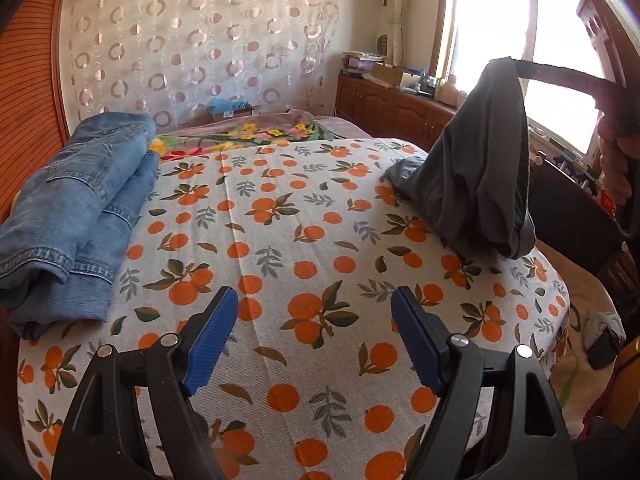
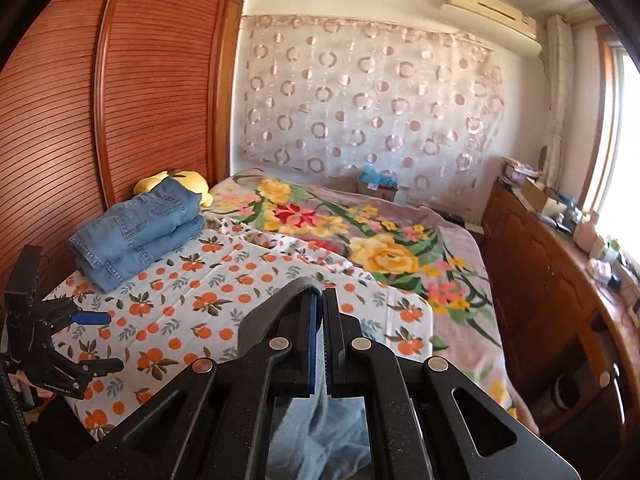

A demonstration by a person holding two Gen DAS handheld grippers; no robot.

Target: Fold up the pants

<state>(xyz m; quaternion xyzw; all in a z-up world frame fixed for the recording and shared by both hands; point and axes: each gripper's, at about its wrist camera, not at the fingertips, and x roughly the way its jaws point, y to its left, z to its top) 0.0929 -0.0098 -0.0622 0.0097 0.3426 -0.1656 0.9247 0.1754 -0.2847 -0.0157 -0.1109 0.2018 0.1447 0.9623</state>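
Right of the folded jeans [image 1: 76,208], grey pants [image 1: 476,168] hang limp from the right gripper [image 2: 320,312], clamped probably at the waistband. Left gripper [image 1: 314,336] gapes empty. Soft, light; pinch the hem.

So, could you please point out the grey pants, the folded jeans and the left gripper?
grey pants [image 1: 476,168]: left wrist view, hanging middle of the cloth.
folded jeans [image 1: 80,208]: left wrist view, top of the stack.
left gripper [image 1: 314,336]: left wrist view, midway between its fingertips.
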